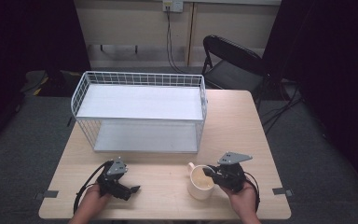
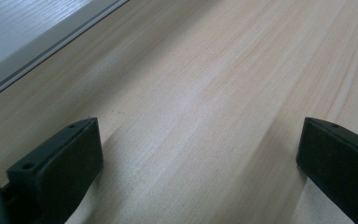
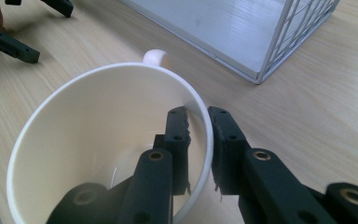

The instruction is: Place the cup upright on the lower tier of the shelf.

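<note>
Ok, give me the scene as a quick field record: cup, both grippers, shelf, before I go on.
cup: cream cup, upright on the table, handle knob on the side toward the shelf
right gripper: shut on the cup's rim, one jaw inside the wall, one outside
left gripper: open, nothing between the jaws, low over bare wood
shelf: white wire shelf, two white boards, nothing on either, standing behind the cup
cup contents: looks empty
</note>
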Tool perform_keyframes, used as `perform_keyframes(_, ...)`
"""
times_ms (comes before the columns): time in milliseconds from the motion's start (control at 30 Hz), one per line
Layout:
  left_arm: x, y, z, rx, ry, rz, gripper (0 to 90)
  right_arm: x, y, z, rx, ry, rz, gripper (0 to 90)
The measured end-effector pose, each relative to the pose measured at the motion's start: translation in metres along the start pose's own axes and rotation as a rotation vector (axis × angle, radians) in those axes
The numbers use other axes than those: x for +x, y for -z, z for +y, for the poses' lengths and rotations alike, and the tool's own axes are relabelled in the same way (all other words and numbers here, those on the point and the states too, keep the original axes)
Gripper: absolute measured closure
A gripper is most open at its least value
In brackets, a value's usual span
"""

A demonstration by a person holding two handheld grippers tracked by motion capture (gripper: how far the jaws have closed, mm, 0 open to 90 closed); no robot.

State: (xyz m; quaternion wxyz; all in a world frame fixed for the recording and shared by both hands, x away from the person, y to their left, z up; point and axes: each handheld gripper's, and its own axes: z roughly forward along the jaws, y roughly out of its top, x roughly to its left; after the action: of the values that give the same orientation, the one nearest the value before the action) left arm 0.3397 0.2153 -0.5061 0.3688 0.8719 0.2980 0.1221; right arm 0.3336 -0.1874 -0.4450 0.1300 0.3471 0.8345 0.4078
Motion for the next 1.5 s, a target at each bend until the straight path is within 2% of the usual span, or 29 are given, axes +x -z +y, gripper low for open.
perform_keyframes(67, 0.0, 0.0, 0.0, 0.0, 0.0, 0.0, 0.0, -0.001, 0.002, 0.0, 0.004, 0.007, 0.002, 81.6)
perform_keyframes(133, 0.0, 0.0, 0.0, 0.0, 0.0, 0.0, 0.0, -0.003, 0.002, -0.001, -0.003, -0.011, 0.025, 81.9)
perform_keyframes(200, 0.0, 0.0, 0.0, 0.0, 0.0, 0.0, 0.0, -0.003, 0.002, -0.001, -0.001, -0.012, 0.028, 81.9)
perform_keyframes(267, 0.0, 0.0, 0.0, 0.0, 0.0, 0.0, 0.0, -0.001, 0.004, 0.0, -0.009, 0.011, 0.015, 82.0)
perform_keyframes(500, 0.0, 0.0, 0.0, 0.0, 0.0, 0.0, 0.0, 0.0, 0.007, 0.005, -0.033, 0.002, 0.027, 82.0)
perform_keyframes(1233, 0.0, 0.0, 0.0, 0.001, -0.001, 0.0, 0.0, 0.007, -0.011, 0.031, -0.058, -0.013, 0.025, 82.0)
perform_keyframes(1500, 0.0, 0.0, 0.0, 0.0, 0.0, 0.0, 0.0, 0.011, -0.019, 0.042, -0.059, -0.013, 0.009, 82.0)
